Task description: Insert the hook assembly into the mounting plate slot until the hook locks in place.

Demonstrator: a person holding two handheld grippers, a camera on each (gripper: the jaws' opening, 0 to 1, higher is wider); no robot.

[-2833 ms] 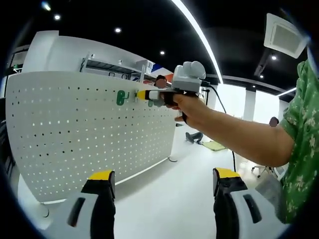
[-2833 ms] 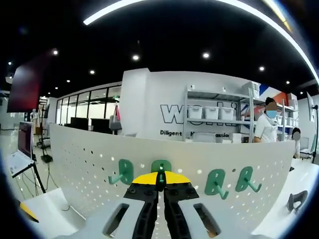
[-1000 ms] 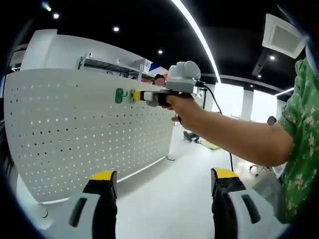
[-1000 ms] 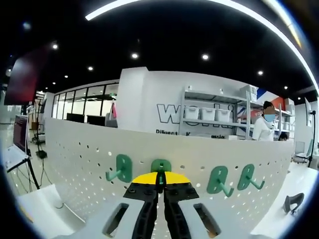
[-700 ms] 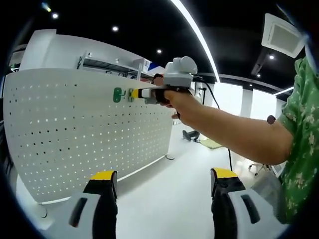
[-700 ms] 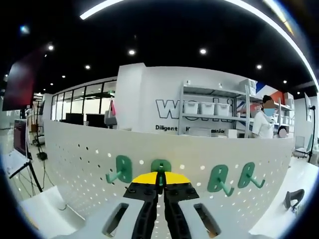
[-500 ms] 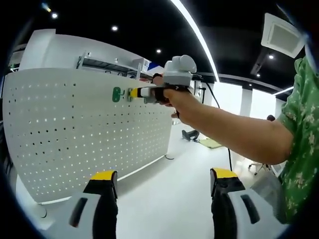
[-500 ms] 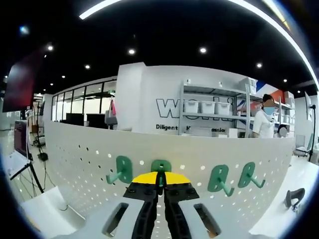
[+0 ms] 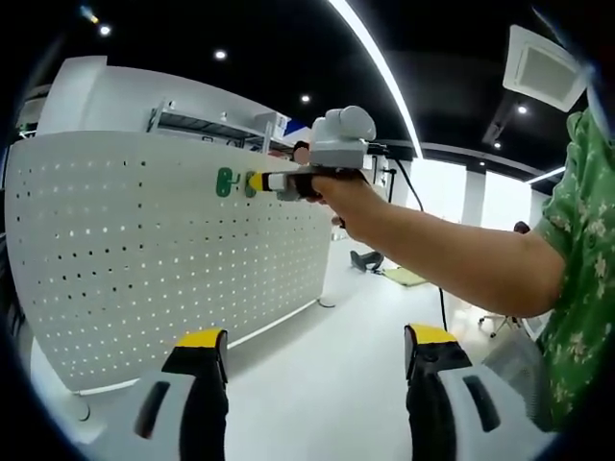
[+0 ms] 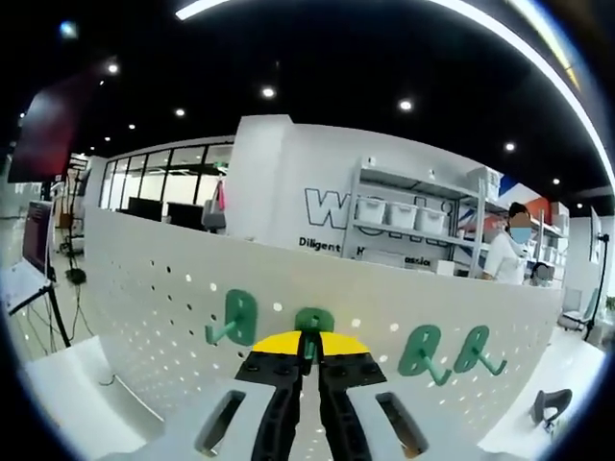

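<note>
right claw (image 10: 308, 357) on hook (image 10: 312, 325); left claw (image 9: 307, 348) agape

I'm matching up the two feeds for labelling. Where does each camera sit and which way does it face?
Left gripper view: rides on the open left gripper, held low and back, looking along the pegboard; shows the person's arm holding the right gripper at the board.
Right gripper view: rides on the right gripper, facing the pegboard head-on, jaws shut on a green hook against it; three more hooks flank it.
Shared: pegboard, hooks, right gripper.
</note>
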